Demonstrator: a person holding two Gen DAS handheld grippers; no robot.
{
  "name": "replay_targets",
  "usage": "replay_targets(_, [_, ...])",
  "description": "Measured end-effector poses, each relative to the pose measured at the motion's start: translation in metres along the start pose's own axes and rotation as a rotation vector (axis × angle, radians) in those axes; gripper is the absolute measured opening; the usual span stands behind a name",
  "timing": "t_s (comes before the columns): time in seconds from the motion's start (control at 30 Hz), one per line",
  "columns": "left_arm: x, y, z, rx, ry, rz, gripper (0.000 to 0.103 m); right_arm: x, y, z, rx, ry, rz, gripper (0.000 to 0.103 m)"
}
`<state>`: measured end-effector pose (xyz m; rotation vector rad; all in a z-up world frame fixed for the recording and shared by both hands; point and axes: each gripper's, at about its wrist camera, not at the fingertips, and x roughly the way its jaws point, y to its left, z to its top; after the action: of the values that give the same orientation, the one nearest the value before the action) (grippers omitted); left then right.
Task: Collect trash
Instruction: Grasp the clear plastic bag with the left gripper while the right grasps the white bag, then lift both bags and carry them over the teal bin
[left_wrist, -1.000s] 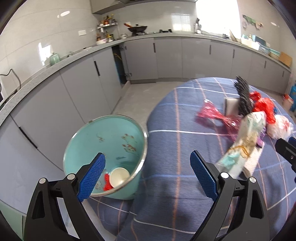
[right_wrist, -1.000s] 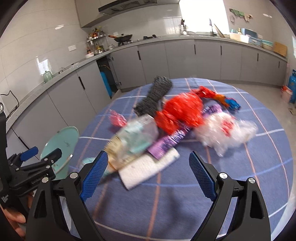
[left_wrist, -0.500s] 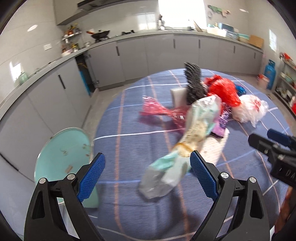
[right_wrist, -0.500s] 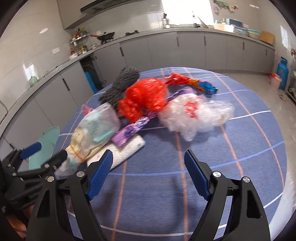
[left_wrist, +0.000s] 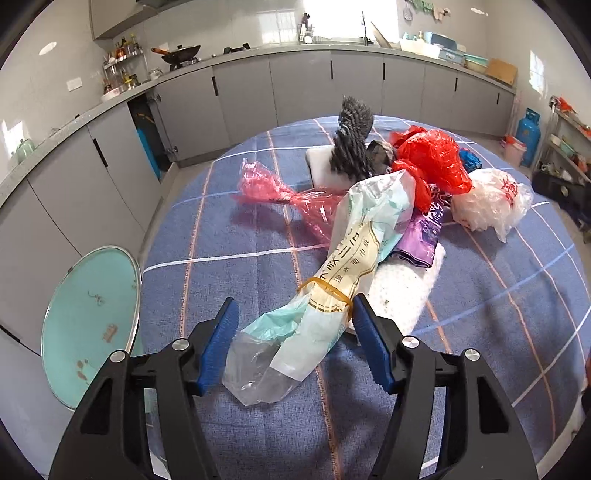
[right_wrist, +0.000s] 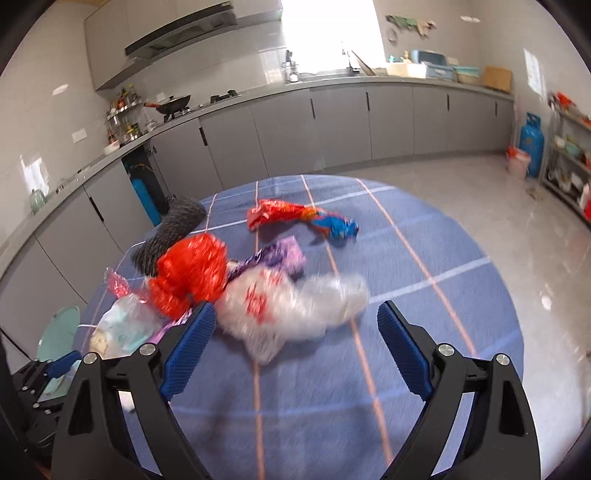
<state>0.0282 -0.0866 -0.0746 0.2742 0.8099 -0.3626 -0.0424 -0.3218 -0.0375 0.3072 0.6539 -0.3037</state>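
Observation:
A long pale-green and clear plastic bag, tied with a yellow rubber band, lies on the blue checked tablecloth. Its near end sits between the blue pads of my left gripper, whose jaws are closing without squeezing it. A teal trash bin stands beside the table at the left. My right gripper hovers over the cloth with its jaws opening. A crumpled white plastic bag lies just ahead of it, untouched. Beside that bag sit a red bag and a purple wrapper.
More litter lies on the table: a pink wrapper, a grey bristly brush on a white block, a white roll, and a red and blue wrapper. Grey cabinets ring the room. A blue gas cylinder stands far right.
My left gripper swung from over the bin to the table and its jaws narrowed around the pale-green bag's end. My right gripper moved right, from the green bag toward the white bag.

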Motion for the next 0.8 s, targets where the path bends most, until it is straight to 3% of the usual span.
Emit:
replay_targets(0.1, [-0.001, -0.001, 0.001, 0.0, 0.0, -0.005, 0.047, 0.02, 0.001, 0.009, -0.062, 0.029, 0.019, 0.09])
replay_targets(0.3, [-0.009, -0.004, 0.001, -0.003, -0.007, -0.011, 0.041, 0.059, 0.006, 0.005, -0.143, 0.146, 0.027, 0.09])
replay_targets(0.37, [-0.014, -0.003, 0.001, -0.003, -0.014, -0.01, 0.039, 0.064, 0.008, -0.001, -0.158, 0.17, 0.023, 0.076])
replay_targets(0.43, [-0.018, -0.003, 0.0, -0.011, -0.021, -0.013, 0.036, 0.065, 0.009, -0.007, -0.164, 0.184, 0.03, 0.049])
replay_targets(0.5, [-0.021, -0.003, 0.0, -0.02, -0.026, -0.015, 0.033, 0.062, 0.011, -0.012, -0.16, 0.189, 0.046, 0.037])
replay_targets(0.63, [-0.031, 0.001, 0.0, -0.036, -0.042, -0.02, 0.029, 0.044, 0.017, -0.017, -0.157, 0.157, 0.068, 0.028])
replay_targets(0.8, [-0.043, 0.008, -0.001, -0.062, -0.063, -0.023, 0.027, 0.008, 0.028, -0.017, -0.136, 0.097, 0.116, 0.028])
